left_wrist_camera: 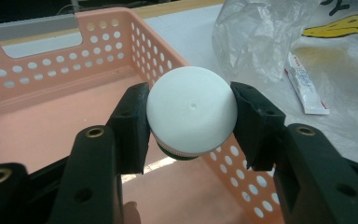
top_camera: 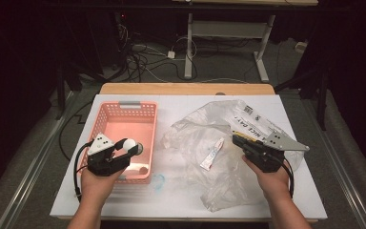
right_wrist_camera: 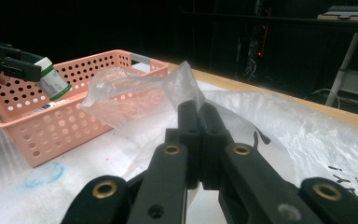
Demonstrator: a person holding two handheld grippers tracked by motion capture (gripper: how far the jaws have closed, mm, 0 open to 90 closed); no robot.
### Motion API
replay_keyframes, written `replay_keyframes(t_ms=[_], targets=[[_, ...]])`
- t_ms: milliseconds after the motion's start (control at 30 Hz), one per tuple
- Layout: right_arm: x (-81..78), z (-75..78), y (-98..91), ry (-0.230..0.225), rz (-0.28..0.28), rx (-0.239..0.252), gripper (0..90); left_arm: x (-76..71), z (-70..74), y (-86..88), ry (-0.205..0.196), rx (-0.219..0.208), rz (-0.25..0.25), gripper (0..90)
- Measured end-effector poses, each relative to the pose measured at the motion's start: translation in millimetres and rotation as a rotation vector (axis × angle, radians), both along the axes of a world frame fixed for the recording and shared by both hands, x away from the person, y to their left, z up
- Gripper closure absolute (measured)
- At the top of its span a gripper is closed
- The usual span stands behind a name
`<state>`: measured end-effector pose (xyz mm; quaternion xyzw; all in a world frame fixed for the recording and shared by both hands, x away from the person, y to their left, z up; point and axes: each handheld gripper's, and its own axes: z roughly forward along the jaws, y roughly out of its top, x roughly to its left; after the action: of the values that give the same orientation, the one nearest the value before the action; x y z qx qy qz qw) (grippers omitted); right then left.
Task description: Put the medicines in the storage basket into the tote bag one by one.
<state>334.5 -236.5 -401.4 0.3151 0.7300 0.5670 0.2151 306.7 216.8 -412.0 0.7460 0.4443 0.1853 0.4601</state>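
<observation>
Left gripper view: white round-capped bottle [left_wrist_camera: 191,112]

White table top [top_camera: 248,200] with pink basket [top_camera: 106,114], plastic bag [top_camera: 205,131], tube [top_camera: 211,155].

The bag [top_camera: 248,119] carries black print that looks like "NICE DAY!". Print on the tube [left_wrist_camera: 306,85] and the bottle [right_wrist_camera: 52,80] is too small to read.
</observation>
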Motion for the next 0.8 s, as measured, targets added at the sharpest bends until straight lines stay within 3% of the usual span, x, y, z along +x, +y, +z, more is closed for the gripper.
replay_keyframes(t_ms=[200,800], targets=[[0.0,-0.2,0.0,-0.001,0.002,-0.001,90.0,-4.3,5.8,-5.7,-0.01,-0.025,-0.027,49.0],[-0.6,0.4,1.0,-0.002,0.007,-0.003,90.0,-15.0,17.4,-30.2,-0.045,-0.048,-0.108,49.0]])
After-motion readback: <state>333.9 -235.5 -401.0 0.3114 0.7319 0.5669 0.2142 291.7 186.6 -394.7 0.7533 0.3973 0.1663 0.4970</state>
